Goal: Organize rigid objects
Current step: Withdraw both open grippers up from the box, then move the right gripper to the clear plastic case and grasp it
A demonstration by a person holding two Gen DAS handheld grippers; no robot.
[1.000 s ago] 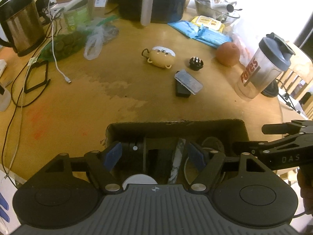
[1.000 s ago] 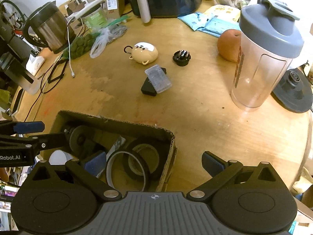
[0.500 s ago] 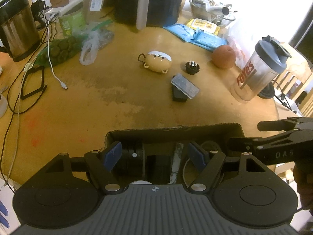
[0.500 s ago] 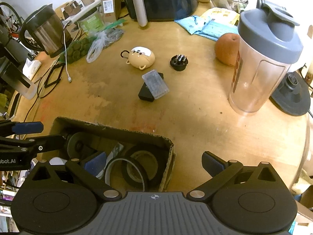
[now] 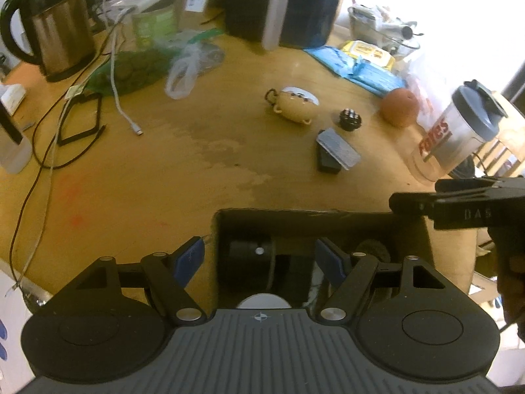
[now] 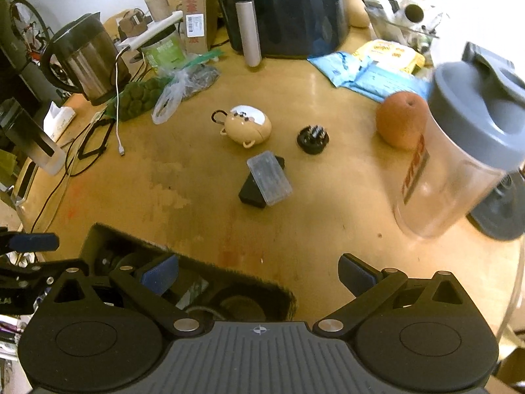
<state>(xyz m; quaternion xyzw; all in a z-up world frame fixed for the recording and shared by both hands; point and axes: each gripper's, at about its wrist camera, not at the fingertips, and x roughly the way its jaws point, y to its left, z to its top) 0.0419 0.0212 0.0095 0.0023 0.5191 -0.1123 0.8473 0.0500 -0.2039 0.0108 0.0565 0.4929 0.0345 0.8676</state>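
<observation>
The left gripper point(image 5: 259, 259) is held low over the near edge of the round wooden table point(image 5: 183, 164), with its blue pads spread wide and nothing between them; one pad lies over the tabletop, the other over the open cardboard box point(image 5: 305, 215). The right gripper point(image 6: 257, 274) is likewise held wide and empty, with its left pad above the box point(image 6: 131, 241) and its right pad above bare wood. In the left wrist view the right gripper is seen from the side at the right edge, where the letters "DAS" are read on its body.

Beyond the box, a clear plastic case point(image 6: 269, 177) is seen resting tilted on a black block point(image 6: 251, 192). Just behind them a tan bear-shaped case point(image 6: 246, 126) and a small black round part point(image 6: 312, 138) are set apart on the wood. An orange point(image 6: 400, 124) is placed beside a shaker bottle point(image 6: 459, 151), whose red lettering is too blurred to be read fully. A kettle point(image 6: 85, 59) and a black air fryer point(image 6: 288, 10) are stood at the far side.
</observation>
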